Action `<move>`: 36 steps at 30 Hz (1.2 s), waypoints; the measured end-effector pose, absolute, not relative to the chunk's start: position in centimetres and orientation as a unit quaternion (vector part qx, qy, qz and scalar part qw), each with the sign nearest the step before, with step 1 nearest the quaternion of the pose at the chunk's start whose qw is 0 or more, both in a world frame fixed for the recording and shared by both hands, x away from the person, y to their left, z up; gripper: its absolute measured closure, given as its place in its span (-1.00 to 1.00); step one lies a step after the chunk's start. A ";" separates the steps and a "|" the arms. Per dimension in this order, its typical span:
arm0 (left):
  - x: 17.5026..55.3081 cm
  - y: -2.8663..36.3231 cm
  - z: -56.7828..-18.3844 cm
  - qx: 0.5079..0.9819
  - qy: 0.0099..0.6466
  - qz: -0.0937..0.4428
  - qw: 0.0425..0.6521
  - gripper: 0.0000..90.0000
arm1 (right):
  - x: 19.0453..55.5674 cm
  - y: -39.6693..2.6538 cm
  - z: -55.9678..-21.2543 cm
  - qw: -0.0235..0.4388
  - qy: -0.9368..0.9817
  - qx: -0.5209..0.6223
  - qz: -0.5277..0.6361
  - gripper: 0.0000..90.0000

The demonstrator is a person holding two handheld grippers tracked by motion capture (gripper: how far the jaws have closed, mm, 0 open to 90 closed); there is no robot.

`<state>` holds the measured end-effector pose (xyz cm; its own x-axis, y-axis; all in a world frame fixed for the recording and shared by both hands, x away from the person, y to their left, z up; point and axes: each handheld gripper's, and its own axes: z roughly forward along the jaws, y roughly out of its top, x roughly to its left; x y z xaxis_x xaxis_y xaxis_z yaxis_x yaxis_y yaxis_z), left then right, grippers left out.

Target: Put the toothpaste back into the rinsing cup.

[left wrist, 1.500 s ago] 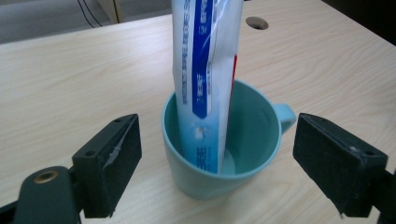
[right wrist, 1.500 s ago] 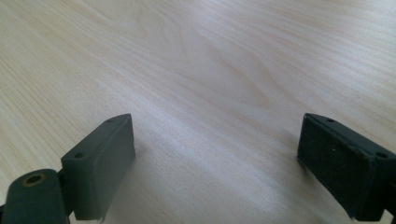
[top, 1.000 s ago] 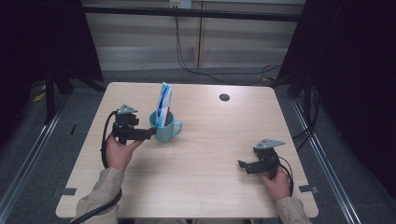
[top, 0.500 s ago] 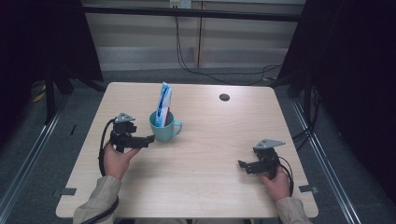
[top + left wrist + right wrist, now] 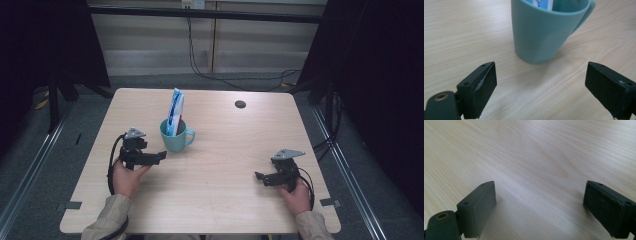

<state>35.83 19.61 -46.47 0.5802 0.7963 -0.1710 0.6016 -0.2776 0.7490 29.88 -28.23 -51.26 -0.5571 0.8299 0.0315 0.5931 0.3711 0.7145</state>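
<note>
Left gripper (image 5: 161, 155), jaws just opening with nothing between them, sits beside the teal mug (image 5: 175, 136) holding a toothpaste tube (image 5: 175, 111) at frame centre-left; it seems withdrawn after release. Right gripper (image 5: 258, 176) rests open on the bench (image 5: 220, 200)

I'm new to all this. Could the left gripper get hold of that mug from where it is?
Probably yes. The left gripper has its jaws open, pointing at the mug just ahead, with bare table between. The jaws have just been opening, nothing between them.
</note>
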 end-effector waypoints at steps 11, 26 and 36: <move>35.3 19.5 -48.1 0.798 0.440 0.116 0.395 -0.79 | 29.9 -28.2 -51.3 0.170 0.811 0.438 0.349 -0.77; 34.8 19.4 -50.2 0.806 0.436 0.123 0.380 -0.85 | 29.9 -28.2 -51.3 0.170 0.810 0.439 0.349 -0.77; 34.5 19.2 -50.8 0.815 0.430 0.131 0.365 -0.87 | 29.9 -28.2 -51.3 0.170 0.810 0.439 0.349 -0.77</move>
